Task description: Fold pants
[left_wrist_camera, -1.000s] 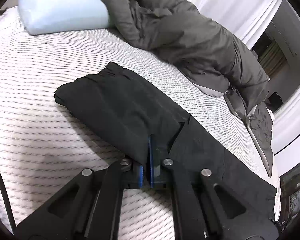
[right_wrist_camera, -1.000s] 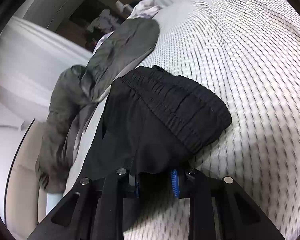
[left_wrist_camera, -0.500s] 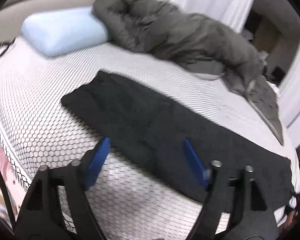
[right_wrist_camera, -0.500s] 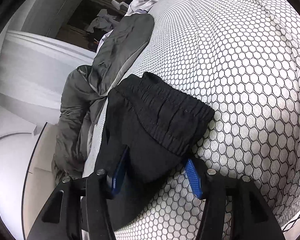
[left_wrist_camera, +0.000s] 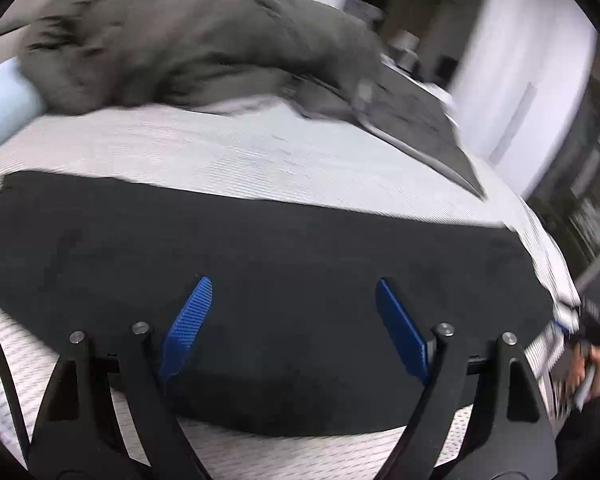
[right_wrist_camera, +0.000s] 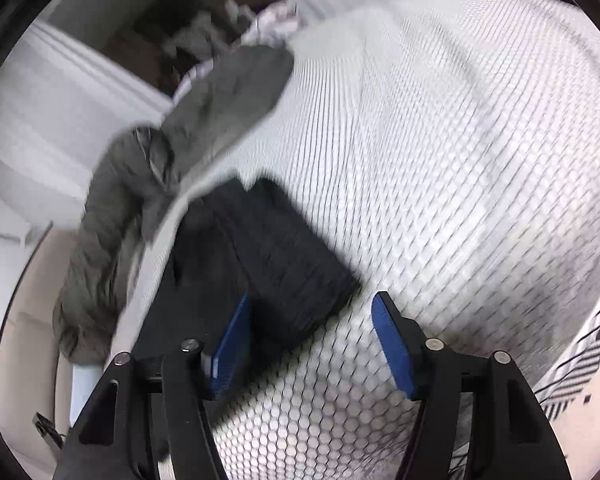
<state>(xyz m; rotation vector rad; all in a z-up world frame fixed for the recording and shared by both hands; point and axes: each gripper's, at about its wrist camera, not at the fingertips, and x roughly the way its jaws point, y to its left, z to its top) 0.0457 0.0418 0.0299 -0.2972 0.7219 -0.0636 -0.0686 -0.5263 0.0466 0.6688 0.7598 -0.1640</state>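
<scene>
Black pants [left_wrist_camera: 284,280] lie flat as a long strip across the white patterned mattress [left_wrist_camera: 228,152]. My left gripper [left_wrist_camera: 292,312] hovers over the middle of the strip, its jaws opening wide with nothing pressed between the blue pads [left_wrist_camera: 186,320]. In the right wrist view the elastic waistband end of the pants [right_wrist_camera: 284,256] lies folded on the mattress [right_wrist_camera: 460,184]. My right gripper [right_wrist_camera: 312,332] is over that end, jaws opening, and the pads [right_wrist_camera: 392,340] stand apart from the cloth.
A rumpled grey duvet [left_wrist_camera: 196,52] is piled along the far side of the bed, also seen as a grey duvet [right_wrist_camera: 172,168] at the left. A light blue pillow [left_wrist_camera: 4,96] lies at the far left. A person's hand [left_wrist_camera: 588,368] shows beyond the bed's right edge.
Both grippers let go of the pants and opened. The left one pulled back and swung right along the strip with a roll. The right one drew back slightly from the waistband.
</scene>
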